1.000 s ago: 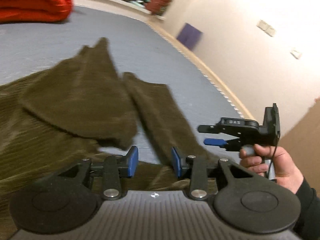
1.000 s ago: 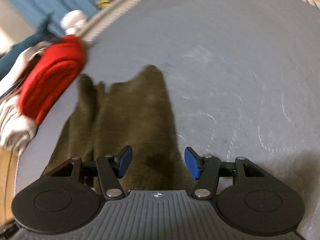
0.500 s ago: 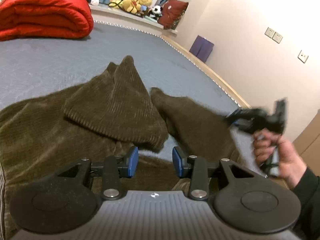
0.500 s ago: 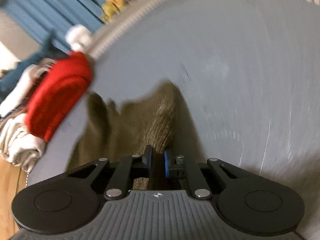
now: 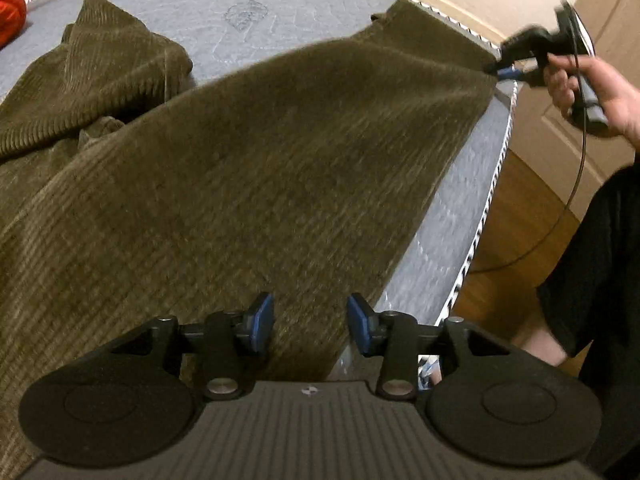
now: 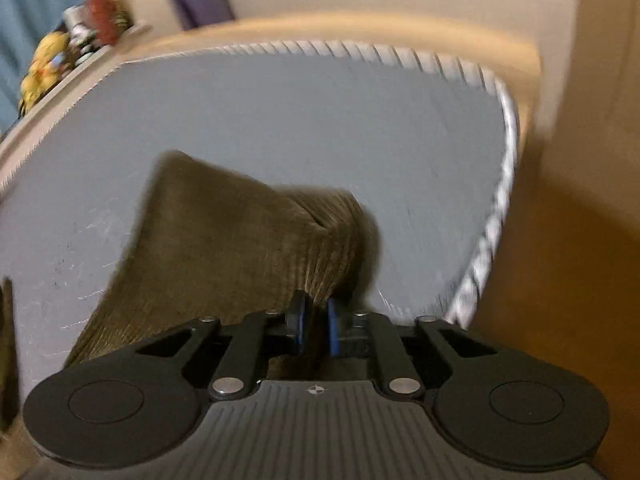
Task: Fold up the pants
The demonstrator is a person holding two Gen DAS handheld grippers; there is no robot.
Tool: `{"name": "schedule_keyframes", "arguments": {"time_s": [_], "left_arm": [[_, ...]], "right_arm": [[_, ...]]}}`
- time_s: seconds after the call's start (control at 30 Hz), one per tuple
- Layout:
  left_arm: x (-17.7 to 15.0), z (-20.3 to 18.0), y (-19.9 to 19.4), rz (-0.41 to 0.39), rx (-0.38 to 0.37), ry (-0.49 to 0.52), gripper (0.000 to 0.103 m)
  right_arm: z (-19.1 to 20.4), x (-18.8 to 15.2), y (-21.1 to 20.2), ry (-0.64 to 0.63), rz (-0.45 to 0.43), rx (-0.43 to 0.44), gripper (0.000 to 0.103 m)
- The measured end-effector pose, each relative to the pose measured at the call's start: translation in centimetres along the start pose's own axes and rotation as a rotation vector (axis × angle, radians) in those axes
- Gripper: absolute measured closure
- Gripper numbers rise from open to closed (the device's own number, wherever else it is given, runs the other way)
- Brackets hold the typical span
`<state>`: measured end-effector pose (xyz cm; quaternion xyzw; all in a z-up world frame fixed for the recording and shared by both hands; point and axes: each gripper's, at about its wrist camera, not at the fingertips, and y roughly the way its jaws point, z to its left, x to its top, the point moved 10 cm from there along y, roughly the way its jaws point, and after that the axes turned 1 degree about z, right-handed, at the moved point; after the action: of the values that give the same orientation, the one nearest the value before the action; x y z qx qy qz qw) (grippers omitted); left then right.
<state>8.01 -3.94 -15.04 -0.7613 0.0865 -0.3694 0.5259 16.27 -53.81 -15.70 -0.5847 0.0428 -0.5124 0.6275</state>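
Observation:
Olive-brown corduroy pants (image 5: 248, 168) lie on a grey mattress (image 5: 256, 20). One leg is stretched toward the mattress's right edge; the other leg (image 5: 100, 76) lies folded back at upper left. My left gripper (image 5: 310, 322) is open, its blue pads (image 5: 260, 320) just above the near part of the stretched leg. My right gripper (image 6: 314, 326) is shut on the leg's hem (image 6: 320, 240). It also shows in the left wrist view (image 5: 506, 72), held by a hand at the far right, pulling the cloth taut.
The mattress's corded edge (image 5: 484, 216) runs down the right, with wooden floor (image 5: 516, 216) beyond it. A red blanket (image 5: 10, 12) sits at far left. A cable (image 5: 576, 184) hangs from the right gripper. Soft toys (image 6: 44, 64) and a purple box (image 6: 200, 0) stand beyond the mattress.
My right gripper closed on the leg's hem and pulled it out to the right, stretching the leg. My left gripper swung over the stretched leg, still open.

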Motion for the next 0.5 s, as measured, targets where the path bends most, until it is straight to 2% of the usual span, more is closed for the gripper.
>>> {"name": "schedule_keyframes", "arguments": {"time_s": [0.03,0.1,0.2,0.3,0.37,0.43,0.47,0.5], "left_arm": [[0.7,0.4,-0.6,-0.025,-0.005,-0.027,0.056],[2.0,1.4,-1.5,-0.072,-0.006,-0.074,0.056],[3.2,2.6,-2.6,-0.124,0.004,-0.128,0.056],[3.6,3.2,-2.9,-0.132,0.016,-0.155,0.056],[3.4,3.3,-2.9,-0.131,0.024,-0.158,0.056],[3.4,3.3,-2.8,-0.129,0.028,-0.156,0.056],[3.4,3.4,-2.7,-0.128,0.031,-0.155,0.056],[3.5,3.5,-2.5,-0.127,0.035,-0.154,0.056]], "right_arm": [[-0.9,0.4,0.1,0.049,-0.005,0.019,0.075],[-2.3,1.9,-0.3,0.124,-0.051,0.035,0.056],[-3.4,3.5,0.2,0.209,-0.074,0.089,0.053],[-3.2,3.5,2.7,0.288,-0.005,0.163,0.052],[-2.8,3.6,3.2,0.340,0.010,0.214,0.052],[-2.5,4.3,2.9,0.353,-0.039,0.209,0.067],[-2.4,4.7,2.4,0.342,-0.080,0.180,0.080],[-2.1,5.1,1.9,0.320,-0.112,0.161,0.085]]}}
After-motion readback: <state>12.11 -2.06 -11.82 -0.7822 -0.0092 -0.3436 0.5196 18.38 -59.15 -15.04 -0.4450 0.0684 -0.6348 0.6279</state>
